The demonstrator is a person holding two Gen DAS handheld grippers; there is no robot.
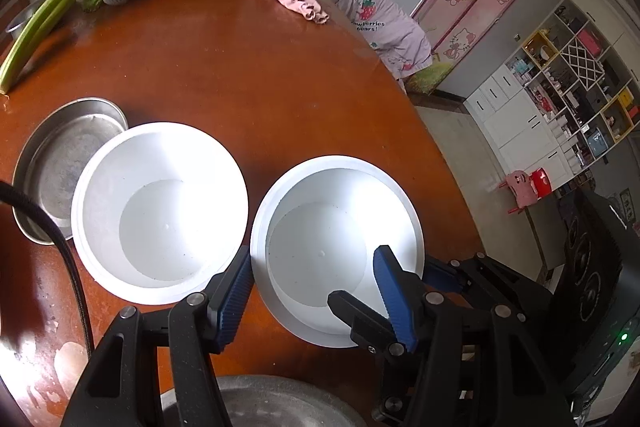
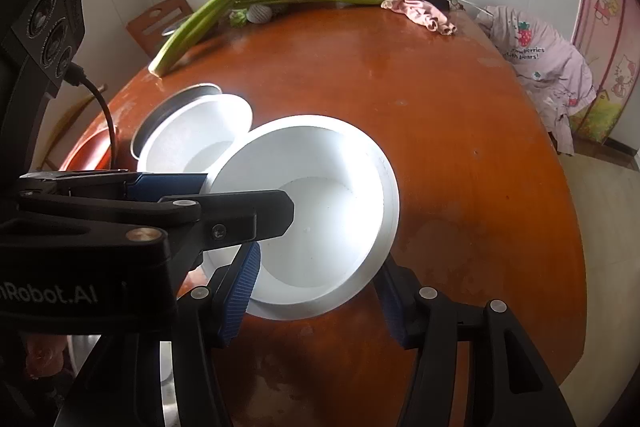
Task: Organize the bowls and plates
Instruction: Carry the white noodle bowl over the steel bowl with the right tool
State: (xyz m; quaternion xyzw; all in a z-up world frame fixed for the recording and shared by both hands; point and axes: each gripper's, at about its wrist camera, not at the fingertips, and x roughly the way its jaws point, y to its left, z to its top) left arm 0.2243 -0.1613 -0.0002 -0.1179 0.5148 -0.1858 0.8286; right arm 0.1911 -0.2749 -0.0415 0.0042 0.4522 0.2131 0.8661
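Left gripper: my fingers part-open, straddling the near rim of the right white bowl, no clear pinch.
Right gripper: my fingers clamp that bowl's outer sides.
Bowl: tilted above the counter, beside the left white bowl.

Left gripper straddles the right white bowl's near-left rim, beside another white bowl.
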